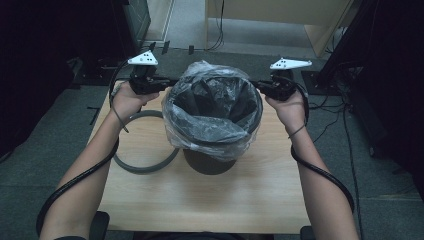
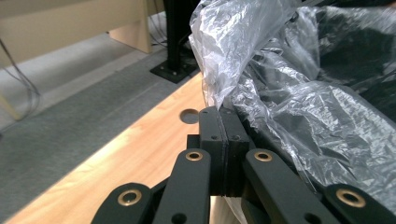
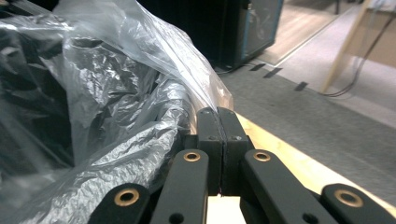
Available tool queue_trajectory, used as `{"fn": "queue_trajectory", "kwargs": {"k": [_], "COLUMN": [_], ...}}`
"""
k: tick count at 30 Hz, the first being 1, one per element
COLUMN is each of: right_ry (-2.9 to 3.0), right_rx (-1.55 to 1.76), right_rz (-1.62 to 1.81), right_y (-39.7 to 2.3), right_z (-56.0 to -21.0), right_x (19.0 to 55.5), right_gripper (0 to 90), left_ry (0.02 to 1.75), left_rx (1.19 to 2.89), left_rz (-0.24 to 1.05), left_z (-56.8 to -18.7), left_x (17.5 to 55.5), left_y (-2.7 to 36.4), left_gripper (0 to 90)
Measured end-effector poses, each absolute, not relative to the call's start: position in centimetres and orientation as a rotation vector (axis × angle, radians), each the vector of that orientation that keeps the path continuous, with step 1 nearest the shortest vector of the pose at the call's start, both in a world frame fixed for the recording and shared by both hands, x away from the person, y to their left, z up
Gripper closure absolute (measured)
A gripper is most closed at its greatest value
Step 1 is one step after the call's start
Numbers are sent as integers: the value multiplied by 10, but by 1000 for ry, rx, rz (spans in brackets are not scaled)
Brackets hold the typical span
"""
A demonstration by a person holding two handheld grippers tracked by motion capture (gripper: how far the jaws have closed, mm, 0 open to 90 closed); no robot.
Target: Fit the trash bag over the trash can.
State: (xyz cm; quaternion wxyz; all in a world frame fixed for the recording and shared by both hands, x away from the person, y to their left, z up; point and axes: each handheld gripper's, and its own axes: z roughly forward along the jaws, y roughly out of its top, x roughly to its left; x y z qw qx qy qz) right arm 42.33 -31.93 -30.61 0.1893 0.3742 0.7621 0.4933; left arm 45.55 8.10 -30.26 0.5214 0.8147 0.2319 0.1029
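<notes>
On the wooden table (image 1: 210,200) sat a dark bin (image 1: 212,127) lined with a clear plastic bag (image 1: 200,120), its film folded over the rim. You held 2 grippers at opposite sides of that rim. Your left gripper (image 2: 223,116) had its jaws pressed together, pinching the bag's edge at the bin's far-left side. Your right gripper (image 3: 218,116) was likewise clamped flat on the bag film at the far-right side. Left of the bin, a grey ring (image 1: 145,167) lay flat on the table, partly tucked behind the bin.
</notes>
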Motion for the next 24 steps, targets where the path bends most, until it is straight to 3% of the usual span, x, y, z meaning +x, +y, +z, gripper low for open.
{"fn": "queue_trajectory", "kwargs": {"k": [5, 24], "right_ry": [2202, 2254], "right_rx": [954, 1066], "right_rz": [1420, 1353], "right_y": [-324, -316], "right_z": [-308, -332], "right_x": [416, 425], "right_gripper": [900, 900], "left_ry": [486, 597], "left_rx": [1953, 1973], "left_rz": [222, 140], "left_z": [-305, -322], "left_x": [451, 471], "left_y": [86, 68], "left_gripper": [900, 896]}}
